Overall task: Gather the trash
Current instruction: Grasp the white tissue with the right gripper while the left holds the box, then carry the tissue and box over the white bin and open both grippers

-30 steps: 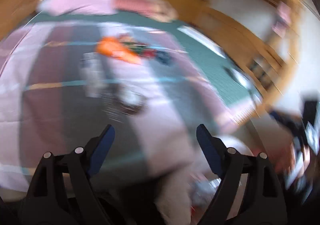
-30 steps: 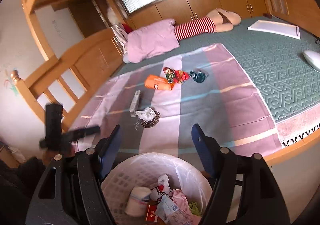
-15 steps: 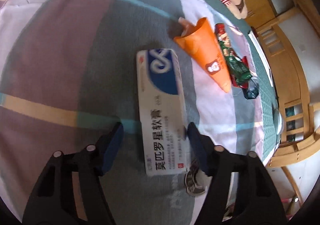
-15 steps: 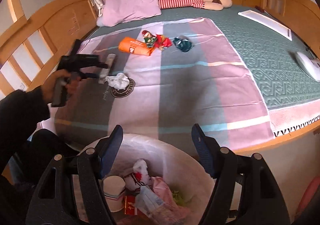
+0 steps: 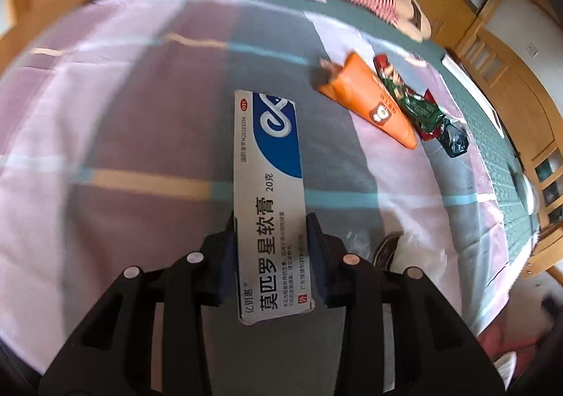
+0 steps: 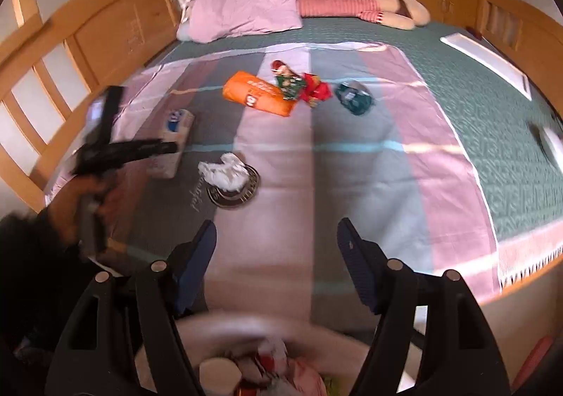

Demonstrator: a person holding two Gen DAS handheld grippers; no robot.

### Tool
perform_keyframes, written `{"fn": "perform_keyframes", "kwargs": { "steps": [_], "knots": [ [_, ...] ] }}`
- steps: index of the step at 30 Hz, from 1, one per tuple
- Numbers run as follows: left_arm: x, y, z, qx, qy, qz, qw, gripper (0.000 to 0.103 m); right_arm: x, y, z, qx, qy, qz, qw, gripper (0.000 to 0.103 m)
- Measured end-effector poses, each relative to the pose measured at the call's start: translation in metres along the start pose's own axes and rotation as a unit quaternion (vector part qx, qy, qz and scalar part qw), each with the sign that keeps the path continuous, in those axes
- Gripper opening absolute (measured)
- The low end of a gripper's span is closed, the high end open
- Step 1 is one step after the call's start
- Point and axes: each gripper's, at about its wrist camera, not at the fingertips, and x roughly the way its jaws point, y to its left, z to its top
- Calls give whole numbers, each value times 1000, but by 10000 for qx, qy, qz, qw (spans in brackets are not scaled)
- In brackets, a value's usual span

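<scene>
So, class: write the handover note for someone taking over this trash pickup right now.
Left tongs: shut on the ointment box, gripping its near end; the box is not yet binned.
Right tongs: open, empty, hanging over the waste basket.
Done: several scraps already lie in the basket.
Left on the striped blanket: crumpled tissue, orange packet, red-green wrapper, dark wrapper.
Next, probably: carry the box to the basket, then fetch the tissue.
</scene>
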Motion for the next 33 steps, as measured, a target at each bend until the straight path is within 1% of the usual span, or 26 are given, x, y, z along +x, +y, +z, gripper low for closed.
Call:
{"fn": "perform_keyframes", "kwargs": {
  "steps": [3,5,6,8,11,12,13,15,16,18,21,24,26,33],
  "knots": [
    [-29,4,-22,5,-207,127,9997,37,46,22,28,-194,323,-28,9993,70],
    [-49,6,-33,47,-311,131,9994,37,81,35,43,-175,617,28,9979,70],
    [-61,5,-38,101,-407,128,9990,37,105,42,51,-173,811,1,9966,70],
    [-83,4,-44,256,-580,165,9978,37,138,51,57,-174,1075,-175,9939,68],
    [-109,-1,-49,425,-807,204,9956,37,175,60,55,-237,1422,-346,9889,62],
    [-119,0,-51,431,-894,230,9948,37,181,63,54,-252,1485,-406,9878,56],
    [-124,0,-51,426,-936,233,9944,37,188,65,52,-264,1557,-466,9864,46],
    [-133,2,-53,407,-1019,256,9936,37,194,67,47,-238,1592,-439,9860,36],
    [-137,3,-53,395,-1060,290,9932,37,192,70,46,-307,1524,-476,9867,33],
    [-141,4,-50,364,-1114,333,9925,37,186,76,46,-442,1451,-553,9869,32],
    [-148,4,-50,324,-1171,346,9920,37,165,79,49,-461,1211,-525,9902,31],
    [-154,0,-52,424,-1254,372,9905,37,129,79,55,-459,753,-453,9951,31],
    [-159,-1,-53,470,-1317,392,9894,37,97,77,58,-441,409,-385,9974,31],
    [-180,-11,-58,586,-1473,396,9865,37,18,76,57,-435,-421,-156,9980,31]
  ]
}}
